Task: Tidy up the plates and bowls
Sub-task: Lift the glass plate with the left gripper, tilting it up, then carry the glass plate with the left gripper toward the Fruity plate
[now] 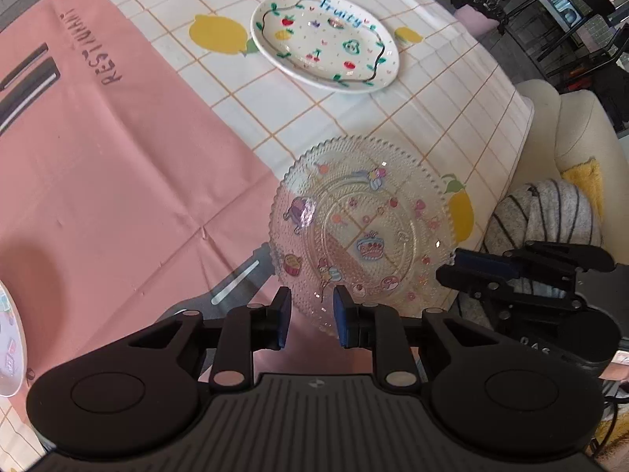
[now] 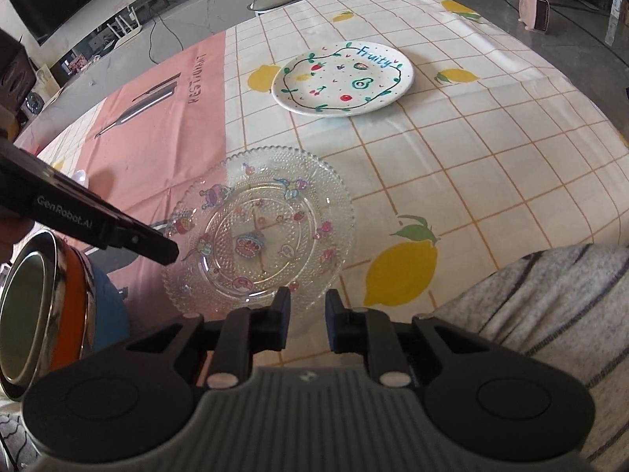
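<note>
A clear glass plate (image 1: 363,232) with cartoon prints lies flat on the tablecloth, also in the right wrist view (image 2: 259,228). A white "Fruity" plate (image 1: 324,39) lies farther back, also in the right wrist view (image 2: 342,78). My left gripper (image 1: 312,320) is open and empty, its fingers at the glass plate's near rim. My right gripper (image 2: 308,316) is open and empty at that plate's near edge; it shows in the left wrist view (image 1: 452,267) beside the plate's right rim. The left gripper's finger (image 2: 157,247) reaches the plate's left rim.
A pink placemat (image 1: 118,149) covers the table's left part. Another white plate's edge (image 1: 10,346) shows at far left. A steel and orange bowl stack (image 2: 39,306) stands at left. A cream chair (image 1: 570,133) stands past the table edge. A striped sleeve (image 2: 550,299) is at right.
</note>
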